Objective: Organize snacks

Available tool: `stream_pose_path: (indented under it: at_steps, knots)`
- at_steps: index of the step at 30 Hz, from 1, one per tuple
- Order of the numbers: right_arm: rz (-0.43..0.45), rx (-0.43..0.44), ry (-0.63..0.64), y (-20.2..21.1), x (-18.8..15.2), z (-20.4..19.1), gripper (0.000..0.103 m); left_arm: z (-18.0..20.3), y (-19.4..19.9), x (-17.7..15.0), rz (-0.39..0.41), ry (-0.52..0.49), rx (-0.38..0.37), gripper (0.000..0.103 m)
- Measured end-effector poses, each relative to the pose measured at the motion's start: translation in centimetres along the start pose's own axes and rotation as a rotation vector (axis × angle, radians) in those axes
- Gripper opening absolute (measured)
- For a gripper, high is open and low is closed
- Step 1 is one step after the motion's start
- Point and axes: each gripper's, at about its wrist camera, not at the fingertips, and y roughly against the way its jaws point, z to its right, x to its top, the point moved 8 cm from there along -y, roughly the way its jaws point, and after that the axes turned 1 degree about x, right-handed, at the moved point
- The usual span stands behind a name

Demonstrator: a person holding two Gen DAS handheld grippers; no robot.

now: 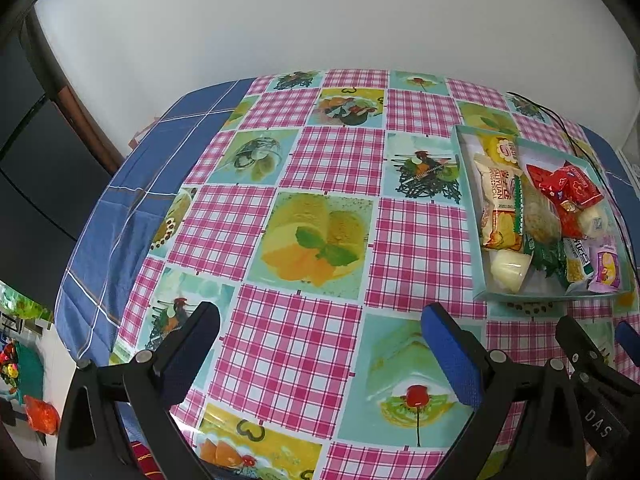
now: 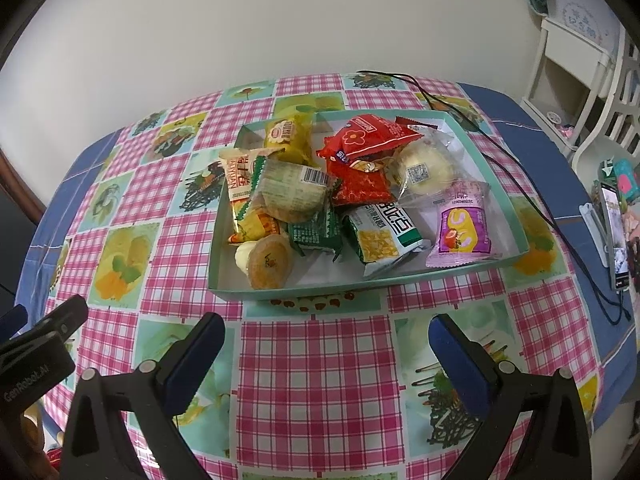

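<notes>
A shallow teal box (image 2: 320,291) (image 1: 480,276) sits on the patterned tablecloth, filled with several wrapped snacks: red packets (image 2: 360,140), a yellow packet (image 2: 286,134), a round pastry (image 2: 269,262), a green-and-white packet (image 2: 386,236) and a purple packet (image 2: 464,232). My right gripper (image 2: 326,332) hovers open just in front of the box, empty. My left gripper (image 1: 320,322) is open and empty over bare cloth, left of the box. The right gripper's fingers (image 1: 576,340) show at the left wrist view's lower right edge.
A black cable (image 2: 516,176) runs across the table's right side to a phone (image 2: 614,236) on a stand. White shelving (image 2: 568,68) stands beyond the right edge. Blue cloth (image 1: 120,208) borders the table's left side, with a dark doorway further left.
</notes>
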Motion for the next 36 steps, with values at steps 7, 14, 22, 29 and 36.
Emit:
stream_pose_path:
  at_steps: [7, 14, 22, 29, 36]
  knots:
    - [-0.006, 0.005, -0.005, -0.1, 0.03, 0.06, 0.103, -0.08, -0.46, -0.02, -0.015, 0.002, 0.002, 0.101]
    - [-0.01, 0.006, -0.001, -0.16, 0.0, -0.06, 0.103, -0.09, -0.64, -0.04, -0.021, 0.0, 0.004, 0.101]
    - [-0.01, 0.007, 0.001, -0.2, 0.01, -0.13, 0.103, -0.14, -0.68, -0.04, -0.021, -0.001, 0.005, 0.101]
    - [-0.002, 0.015, 0.011, -0.09, 0.24, -0.38, 0.103, -0.27, -0.81, 0.27, -0.02, -0.005, 0.014, 0.101]
    - [-0.003, 0.016, 0.013, -0.07, 0.26, -0.38, 0.103, 0.05, 0.11, 0.77, 0.028, -0.013, -0.01, 0.101]
